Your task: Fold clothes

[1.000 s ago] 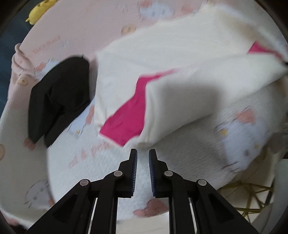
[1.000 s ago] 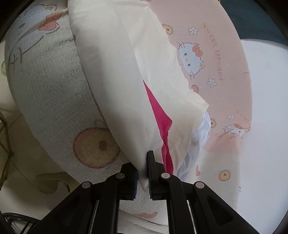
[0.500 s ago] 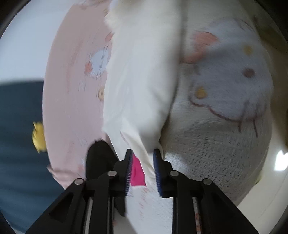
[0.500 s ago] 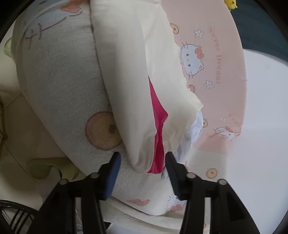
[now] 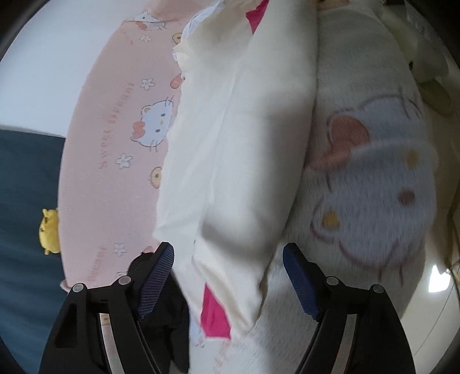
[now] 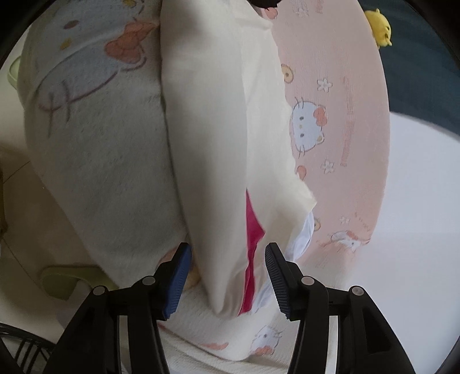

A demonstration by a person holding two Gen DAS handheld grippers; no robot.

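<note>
A cream garment (image 5: 235, 149) with a bright pink lining lies folded in a long band on a cartoon-cat printed blanket (image 5: 371, 178). In the left wrist view its near end, pink edge showing, sits between the spread fingers of my left gripper (image 5: 228, 259), which is open. In the right wrist view the same cream garment (image 6: 224, 138) runs away from my right gripper (image 6: 228, 256), also open, its fingers either side of the fold's end. A black garment (image 5: 161, 316) lies under the left gripper's left finger.
The pink half of the blanket (image 6: 345, 115) lies beside the garment, with a white cloth (image 6: 302, 238) peeking from under the fold. A yellow plush toy (image 6: 379, 26) rests on dark blue fabric (image 5: 26, 178). Pale floor and a green object (image 6: 66, 279) lie past the bed edge.
Both grippers have opened: the right let go of the fold's end about half a second ago, the left just now. The left wrist view swung round along the folded band.
</note>
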